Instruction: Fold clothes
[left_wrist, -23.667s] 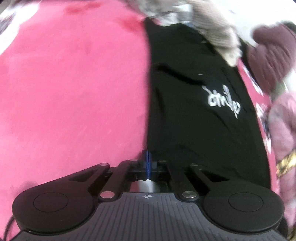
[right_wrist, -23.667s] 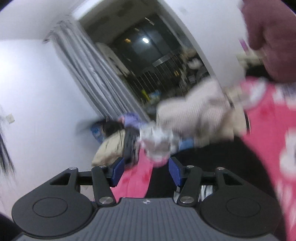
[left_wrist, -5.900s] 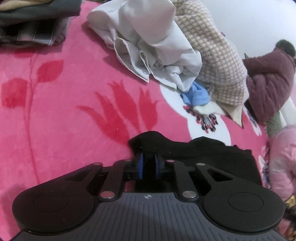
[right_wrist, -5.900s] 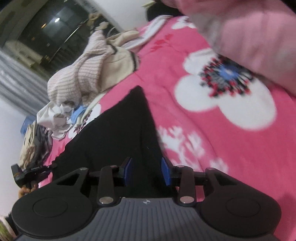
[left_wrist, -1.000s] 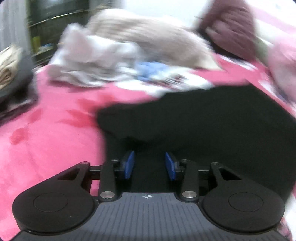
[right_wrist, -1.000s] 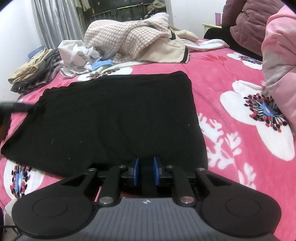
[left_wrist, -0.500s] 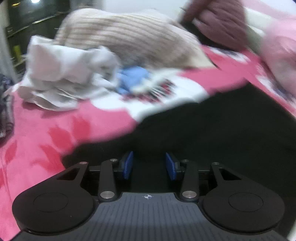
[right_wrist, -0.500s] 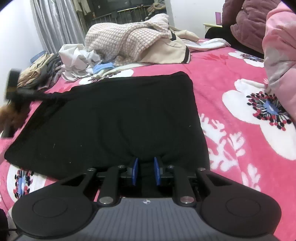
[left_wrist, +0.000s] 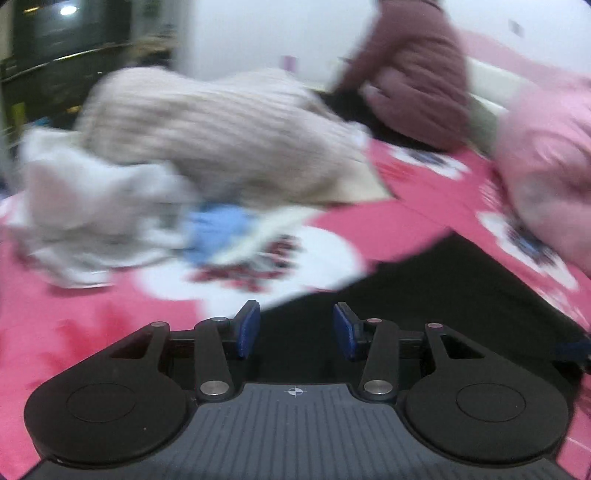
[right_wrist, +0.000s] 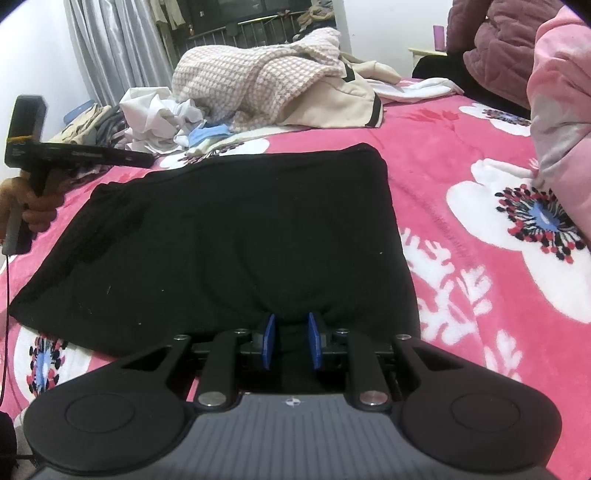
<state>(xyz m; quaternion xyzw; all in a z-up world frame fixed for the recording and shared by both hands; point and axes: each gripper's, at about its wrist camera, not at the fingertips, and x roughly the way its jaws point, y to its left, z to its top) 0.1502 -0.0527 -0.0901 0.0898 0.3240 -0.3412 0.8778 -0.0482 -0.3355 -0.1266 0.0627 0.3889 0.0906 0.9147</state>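
Note:
A black garment (right_wrist: 229, 229) lies folded into a flat rectangle on the pink flowered blanket (right_wrist: 461, 206). My right gripper (right_wrist: 290, 341) is shut on a bunched fold at the garment's near edge. My left gripper (left_wrist: 295, 330) is open, its blue pads apart above the black garment (left_wrist: 424, 295) with nothing pinched. The left wrist view is blurred by motion. In the right wrist view the left gripper (right_wrist: 146, 159) hovers over the garment's far left corner, held by a hand (right_wrist: 37, 212).
A heap of unfolded clothes lies beyond the garment: a checked beige piece (right_wrist: 251, 81), a white shirt (right_wrist: 155, 118) and a blue cloth (right_wrist: 208, 133). A folded stack (right_wrist: 92, 125) sits far left. A pink padded sleeve (right_wrist: 557, 110) fills the right side.
The left gripper has let go of the garment's left edge, widened its jaws and risen toward the far left corner. The right gripper has stayed put, still pinching the near edge.

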